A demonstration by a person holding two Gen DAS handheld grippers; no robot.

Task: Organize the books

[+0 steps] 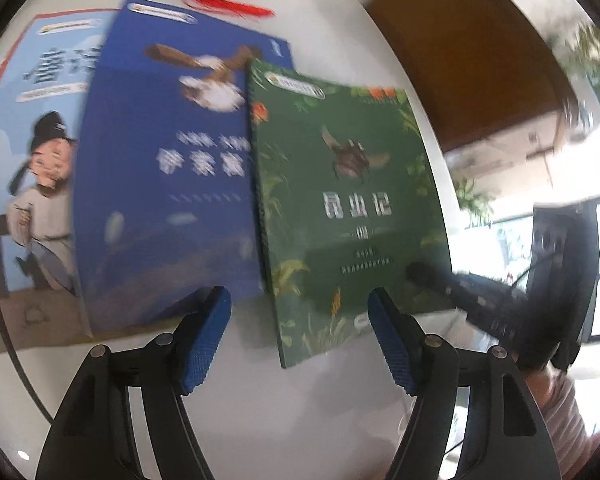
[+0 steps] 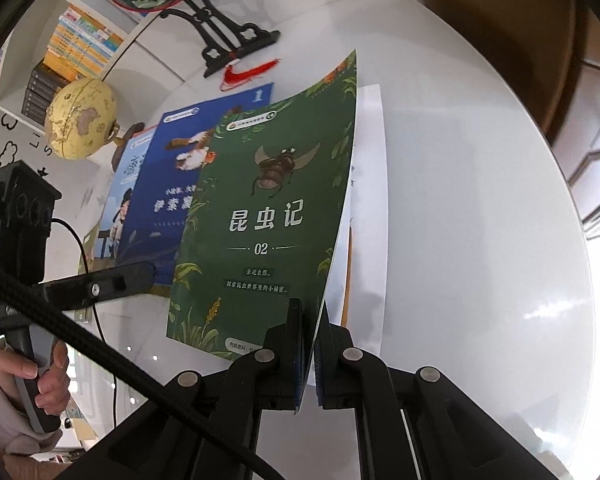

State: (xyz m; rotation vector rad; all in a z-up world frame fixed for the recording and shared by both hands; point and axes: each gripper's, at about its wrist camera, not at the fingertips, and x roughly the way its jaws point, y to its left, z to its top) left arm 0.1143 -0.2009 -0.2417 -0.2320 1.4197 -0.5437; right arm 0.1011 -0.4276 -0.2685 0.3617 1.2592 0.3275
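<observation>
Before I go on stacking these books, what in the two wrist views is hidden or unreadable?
- Light blue book: left wrist view, title covered by the dark blue book, rest motion-blurred.
- Dark blue book's title: blurred in the left view; half hidden by the green book in the right view.
- Right gripper: its pads hide the green book's bottom line.
- White sheet: mostly behind the green cover.

white round table under three overlapping books, red tassel
</observation>
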